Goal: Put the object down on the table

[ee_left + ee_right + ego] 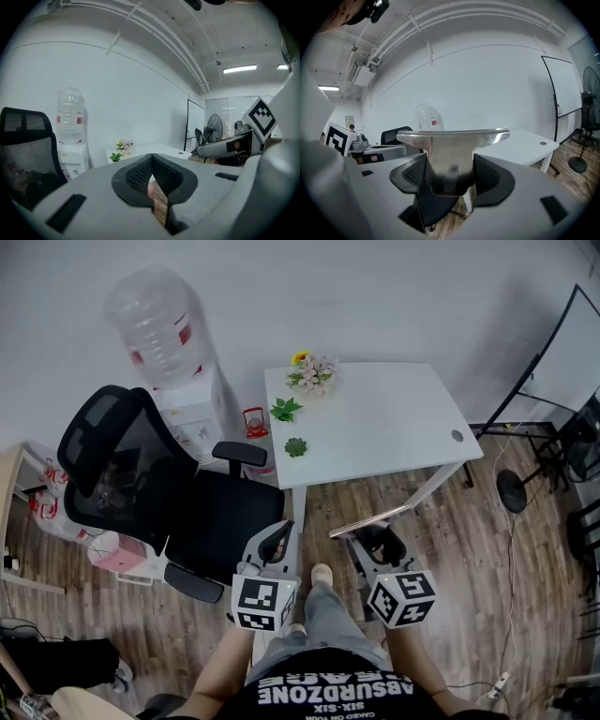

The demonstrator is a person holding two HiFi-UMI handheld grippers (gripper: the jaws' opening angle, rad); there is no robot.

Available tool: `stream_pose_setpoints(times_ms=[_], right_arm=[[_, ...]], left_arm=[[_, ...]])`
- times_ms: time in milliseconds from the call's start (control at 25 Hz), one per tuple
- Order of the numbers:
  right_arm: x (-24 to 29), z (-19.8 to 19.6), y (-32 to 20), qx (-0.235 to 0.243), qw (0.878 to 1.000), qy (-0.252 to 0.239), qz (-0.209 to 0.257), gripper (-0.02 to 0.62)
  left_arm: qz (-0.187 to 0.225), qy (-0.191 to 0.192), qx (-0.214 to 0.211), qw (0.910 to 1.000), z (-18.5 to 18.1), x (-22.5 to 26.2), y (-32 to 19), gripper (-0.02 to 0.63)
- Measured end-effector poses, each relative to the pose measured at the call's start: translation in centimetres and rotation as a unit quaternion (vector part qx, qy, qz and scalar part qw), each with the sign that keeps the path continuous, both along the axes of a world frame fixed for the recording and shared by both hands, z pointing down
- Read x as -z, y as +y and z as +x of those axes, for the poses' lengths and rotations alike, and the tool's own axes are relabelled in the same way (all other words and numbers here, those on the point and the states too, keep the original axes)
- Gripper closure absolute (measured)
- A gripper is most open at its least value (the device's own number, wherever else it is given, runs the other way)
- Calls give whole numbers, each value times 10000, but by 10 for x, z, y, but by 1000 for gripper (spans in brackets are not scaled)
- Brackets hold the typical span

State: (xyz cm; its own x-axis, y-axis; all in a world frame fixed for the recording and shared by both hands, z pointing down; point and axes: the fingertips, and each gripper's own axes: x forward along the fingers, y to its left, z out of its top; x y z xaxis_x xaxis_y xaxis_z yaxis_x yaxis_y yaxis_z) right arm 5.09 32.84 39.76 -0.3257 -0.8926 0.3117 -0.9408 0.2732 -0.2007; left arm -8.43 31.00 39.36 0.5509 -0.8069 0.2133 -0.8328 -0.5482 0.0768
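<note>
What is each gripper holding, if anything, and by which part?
The right gripper holds a shiny metal piece by its narrow stem; its wide flat end stands clear beyond the jaws. The left gripper is shut, holding nothing.

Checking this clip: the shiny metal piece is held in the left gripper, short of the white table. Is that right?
Not the left. The right gripper view shows the right gripper with its jaws closed on the metal piece, short of the white table. The left gripper has its jaws together, nothing between.
</note>
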Motion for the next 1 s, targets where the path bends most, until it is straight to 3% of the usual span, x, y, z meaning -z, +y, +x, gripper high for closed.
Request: stream_pose_setpoints(times_ms=[1000], right_arm=[[13, 44, -194, 405, 9991, -109, 116, 310]], left_arm=[[47, -145, 427, 9990, 38, 7, -176, 601]])
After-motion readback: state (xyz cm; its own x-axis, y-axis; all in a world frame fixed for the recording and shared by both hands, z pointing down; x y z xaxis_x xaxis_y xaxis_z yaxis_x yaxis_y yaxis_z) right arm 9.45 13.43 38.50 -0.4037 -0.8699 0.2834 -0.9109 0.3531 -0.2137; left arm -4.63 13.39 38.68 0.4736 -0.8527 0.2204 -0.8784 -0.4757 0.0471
